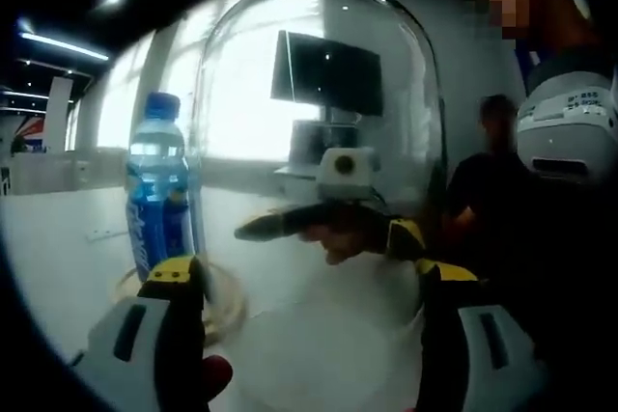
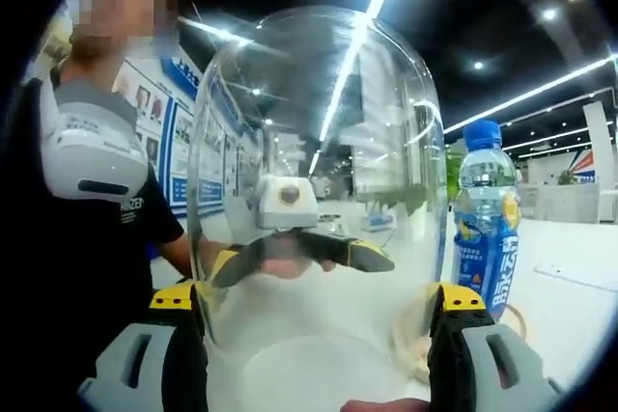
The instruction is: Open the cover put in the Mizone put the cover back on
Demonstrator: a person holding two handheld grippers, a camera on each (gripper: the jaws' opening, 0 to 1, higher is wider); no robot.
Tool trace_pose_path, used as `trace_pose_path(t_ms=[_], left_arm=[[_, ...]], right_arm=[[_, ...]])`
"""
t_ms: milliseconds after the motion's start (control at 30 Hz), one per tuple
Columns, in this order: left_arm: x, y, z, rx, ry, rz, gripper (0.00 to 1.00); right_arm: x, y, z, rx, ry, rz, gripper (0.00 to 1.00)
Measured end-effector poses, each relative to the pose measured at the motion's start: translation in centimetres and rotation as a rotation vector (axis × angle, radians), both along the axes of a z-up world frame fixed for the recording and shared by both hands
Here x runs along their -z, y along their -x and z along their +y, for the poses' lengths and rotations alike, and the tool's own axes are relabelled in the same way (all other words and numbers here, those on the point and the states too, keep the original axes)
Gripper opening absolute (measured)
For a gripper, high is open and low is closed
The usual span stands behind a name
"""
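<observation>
Left gripper view: cover (image 1: 319, 142) between both grippers' fingers (image 1: 174, 282)

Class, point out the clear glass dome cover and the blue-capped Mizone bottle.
Clear glass dome cover (image 2: 319, 142), right gripper view, on its curved front wall.
Blue-capped Mizone bottle (image 1: 157, 209), left gripper view, on its blue label.

One clear glass dome cover (image 1: 319, 142), seen through from both sides. One blue-capped Mizone bottle (image 1: 157, 190), upright beside the dome. One pale ring-shaped base (image 1: 220, 304) under the bottle, partly hidden. Two grippers: left gripper (image 1: 314, 282) and right gripper (image 2: 319, 301), each with two yellow-tipped jaws set either side of the dome. One dark monitor (image 1: 326, 72) behind. At least two people: one (image 2: 92, 151) close, another (image 1: 492, 171) farther back.
</observation>
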State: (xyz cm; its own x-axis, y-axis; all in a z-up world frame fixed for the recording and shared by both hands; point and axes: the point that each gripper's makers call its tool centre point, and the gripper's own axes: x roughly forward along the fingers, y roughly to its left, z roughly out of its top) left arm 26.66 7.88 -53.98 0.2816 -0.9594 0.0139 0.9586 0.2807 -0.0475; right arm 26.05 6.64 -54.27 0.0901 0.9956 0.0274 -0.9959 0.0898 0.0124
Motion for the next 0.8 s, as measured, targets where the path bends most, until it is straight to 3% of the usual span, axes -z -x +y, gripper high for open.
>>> trace_pose_path(t_ms=[200, 400, 800], left_arm=[[-0.6, 0.0, -0.1, 0.001, -0.006, 0.013, 0.81], [-2.4, 0.0, 0.0, 0.005, 0.022, 0.016, 0.81], [-5.6, -0.2, -0.2, 0.008, 0.008, 0.015, 0.81]], right_arm=[[-0.9, 0.0, -0.2, 0.005, -0.008, 0.001, 0.90], [-2.8, 0.0, -0.2, 0.012, -0.038, 0.002, 0.90], [-5.5, -0.2, -0.4, 0.023, -0.058, 0.023, 0.90]])
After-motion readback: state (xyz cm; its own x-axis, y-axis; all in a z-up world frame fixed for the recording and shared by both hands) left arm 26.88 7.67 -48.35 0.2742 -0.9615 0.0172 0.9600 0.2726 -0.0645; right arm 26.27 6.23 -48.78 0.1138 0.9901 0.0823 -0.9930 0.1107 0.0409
